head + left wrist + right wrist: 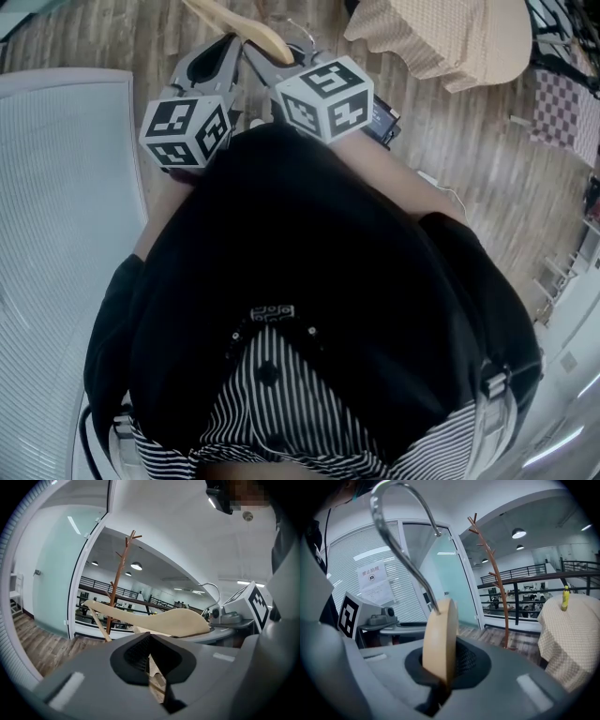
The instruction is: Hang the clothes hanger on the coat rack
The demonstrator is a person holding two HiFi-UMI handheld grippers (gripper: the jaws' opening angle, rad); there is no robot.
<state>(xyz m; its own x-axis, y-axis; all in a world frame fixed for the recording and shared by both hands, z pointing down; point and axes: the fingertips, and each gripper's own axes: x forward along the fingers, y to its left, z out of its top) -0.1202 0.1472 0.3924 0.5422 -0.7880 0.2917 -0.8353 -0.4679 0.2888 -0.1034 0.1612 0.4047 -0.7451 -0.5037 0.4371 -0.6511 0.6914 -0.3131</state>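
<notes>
One coat rack [120, 581], gripper views only

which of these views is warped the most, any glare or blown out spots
Left gripper view: strong fisheye bows the door frame, ceiling lamp blown out. Right gripper view: wooden hanger and its metal hook loom oversized, coat rack bent by the lens. Head view: evenly lit, no glare.
</notes>
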